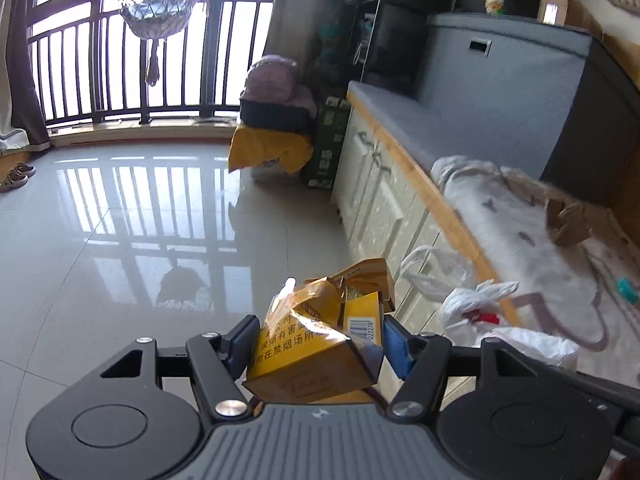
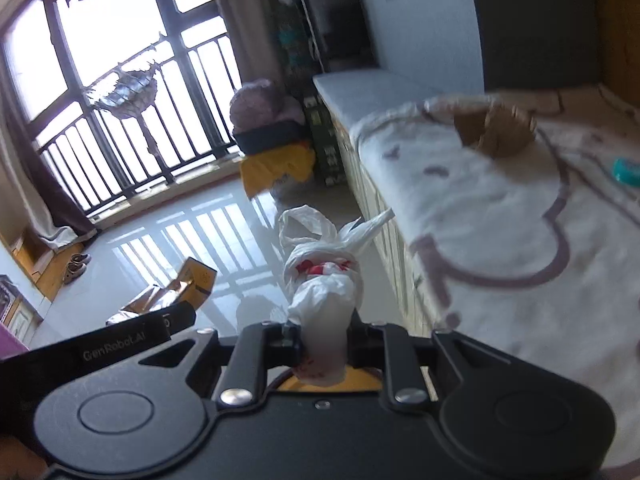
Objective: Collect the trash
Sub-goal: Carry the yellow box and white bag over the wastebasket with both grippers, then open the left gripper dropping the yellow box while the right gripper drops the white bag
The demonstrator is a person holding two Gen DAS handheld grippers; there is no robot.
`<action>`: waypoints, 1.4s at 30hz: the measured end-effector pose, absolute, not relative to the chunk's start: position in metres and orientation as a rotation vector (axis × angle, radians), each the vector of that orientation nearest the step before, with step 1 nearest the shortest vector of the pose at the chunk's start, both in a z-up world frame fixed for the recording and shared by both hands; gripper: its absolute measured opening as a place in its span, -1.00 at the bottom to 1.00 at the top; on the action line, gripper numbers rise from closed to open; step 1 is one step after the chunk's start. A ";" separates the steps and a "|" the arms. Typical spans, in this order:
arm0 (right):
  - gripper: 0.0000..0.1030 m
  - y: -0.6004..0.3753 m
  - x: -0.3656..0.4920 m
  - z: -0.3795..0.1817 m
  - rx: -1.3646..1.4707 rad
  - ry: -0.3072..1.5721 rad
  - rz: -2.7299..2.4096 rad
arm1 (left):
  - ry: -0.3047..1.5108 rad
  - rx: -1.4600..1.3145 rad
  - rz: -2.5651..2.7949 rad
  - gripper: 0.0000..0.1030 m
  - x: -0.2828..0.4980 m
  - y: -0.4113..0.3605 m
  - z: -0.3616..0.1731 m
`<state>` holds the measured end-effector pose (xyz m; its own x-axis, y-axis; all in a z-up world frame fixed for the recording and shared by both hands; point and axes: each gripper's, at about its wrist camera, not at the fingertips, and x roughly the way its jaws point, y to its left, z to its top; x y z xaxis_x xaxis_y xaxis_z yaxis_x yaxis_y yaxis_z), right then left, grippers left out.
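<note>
My left gripper is shut on a crumpled yellow and gold cigarette carton, its blue pads pressing both sides. In the right wrist view the same carton shows at lower left above the floor. My right gripper is shut on a white plastic bag with red print, its handles sticking up. That bag also appears at the right of the left wrist view. A crumpled brown paper piece lies on the white blanket. A small teal object lies further right.
A long bench with pale drawers and a grey cushion runs along the right. Glossy tiled floor stretches to a railed window. A yellow bag with a dark box stands by a green carton. Slippers lie far left.
</note>
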<state>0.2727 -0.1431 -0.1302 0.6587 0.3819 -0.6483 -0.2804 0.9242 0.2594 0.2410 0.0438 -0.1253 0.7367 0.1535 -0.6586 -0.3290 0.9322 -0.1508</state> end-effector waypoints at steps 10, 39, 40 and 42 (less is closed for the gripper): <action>-0.60 -0.116 0.293 -0.217 0.055 0.990 0.328 | 0.922 -0.210 0.284 0.27 0.278 0.064 -0.194; -0.58 -0.081 0.319 -0.307 -0.223 1.323 0.429 | 1.402 -0.276 0.237 0.43 0.311 0.080 -0.319; -0.58 -0.081 0.320 -0.308 -0.223 1.323 0.428 | 1.402 -0.283 0.243 0.56 0.312 0.081 -0.321; -0.58 -0.082 0.320 -0.308 -0.217 1.327 0.430 | 1.402 -0.274 0.249 0.60 0.312 0.082 -0.321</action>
<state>0.3199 -0.0816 -0.3083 0.1785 0.1788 -0.9676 -0.4221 0.9022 0.0889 0.3117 0.0816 -0.3215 0.1514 0.0098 -0.9884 -0.3316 0.9425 -0.0414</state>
